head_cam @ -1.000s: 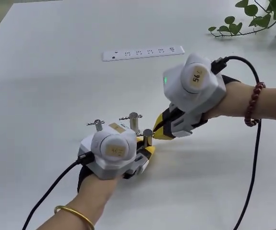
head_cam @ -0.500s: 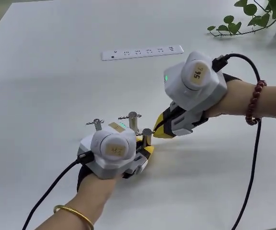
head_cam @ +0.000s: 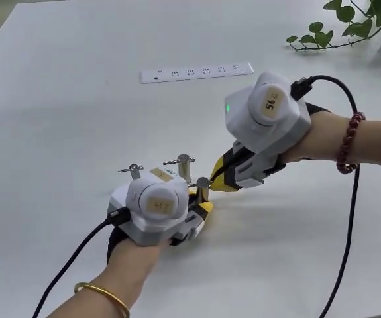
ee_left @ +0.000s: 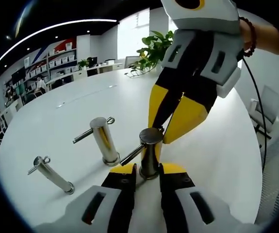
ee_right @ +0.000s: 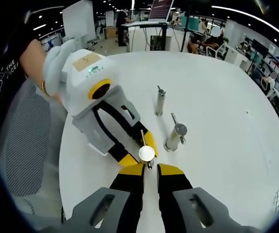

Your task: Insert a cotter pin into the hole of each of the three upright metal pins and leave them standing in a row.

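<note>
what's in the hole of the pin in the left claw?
A thin silver cotter pin runs through the cylindrical metal pin, one end sticking out. Its other end is covered by the yellow-tipped right claw.

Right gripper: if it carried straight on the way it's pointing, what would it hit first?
The nearest metal pin, right at the tips of the right gripper; the left gripper holding it lies just beyond. Depth is hard to judge.
</note>
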The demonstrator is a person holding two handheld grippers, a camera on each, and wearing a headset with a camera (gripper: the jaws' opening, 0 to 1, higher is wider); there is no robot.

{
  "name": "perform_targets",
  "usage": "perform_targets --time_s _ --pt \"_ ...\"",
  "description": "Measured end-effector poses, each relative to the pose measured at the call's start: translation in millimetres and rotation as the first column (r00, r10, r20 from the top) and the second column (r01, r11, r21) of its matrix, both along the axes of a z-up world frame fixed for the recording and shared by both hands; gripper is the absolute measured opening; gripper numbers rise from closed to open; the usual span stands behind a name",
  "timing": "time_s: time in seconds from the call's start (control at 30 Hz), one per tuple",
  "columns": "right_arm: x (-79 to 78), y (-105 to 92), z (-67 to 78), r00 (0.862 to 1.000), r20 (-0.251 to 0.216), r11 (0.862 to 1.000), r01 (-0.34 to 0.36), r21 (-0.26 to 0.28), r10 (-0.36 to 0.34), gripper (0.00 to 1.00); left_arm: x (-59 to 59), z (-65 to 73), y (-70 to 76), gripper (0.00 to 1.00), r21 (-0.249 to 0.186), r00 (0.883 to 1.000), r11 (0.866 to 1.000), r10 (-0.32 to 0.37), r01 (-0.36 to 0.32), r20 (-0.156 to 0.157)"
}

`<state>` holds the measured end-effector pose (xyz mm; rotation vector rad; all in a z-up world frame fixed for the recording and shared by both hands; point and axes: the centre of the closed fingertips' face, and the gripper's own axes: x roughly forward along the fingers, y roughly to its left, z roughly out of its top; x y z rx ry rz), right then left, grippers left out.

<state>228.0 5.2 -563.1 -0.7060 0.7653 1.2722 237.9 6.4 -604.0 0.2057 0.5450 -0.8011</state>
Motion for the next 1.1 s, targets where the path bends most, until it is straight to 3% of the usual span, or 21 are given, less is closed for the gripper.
perform_targets --time_s 0.2,0.37,0.7,0.83,1.1 --pt "-2.6 1.9 0.7 0.999 -0.033 0.999 0.032 0.025 -0.031 0.13 -1.6 0.9 4.8 0.23 0.011 1.000 1.000 -0.005 0.005 -0.006" --pt "-1.2 8.0 3.6 0.993 -0.077 0.992 0.093 0.081 -0.087 0.20 -4.6 5.2 6.3 0.28 0.008 1.000 1.000 -0.018 0.019 -0.002" --pt "-5.1 16.2 -2.6 0.992 -0.086 0.991 0.101 0.091 -0.093 0.19 -8.8 7.7 16.9 0.31 -0.004 0.999 1.000 0.010 -0.010 -0.032" --pt "-7.1 19.1 -5.8 0.994 -0.076 0.993 0.088 0.082 -0.082 0.17 -11.6 10.4 22.1 0.33 -0.011 0.999 1.000 0.019 -0.019 -0.026" --pt "-4.6 22.4 -6.3 0.995 -0.053 0.993 0.091 0.080 -0.087 0.12 -16.2 16.2 30.6 0.35 -0.050 0.998 0.998 0.045 -0.047 -0.042"
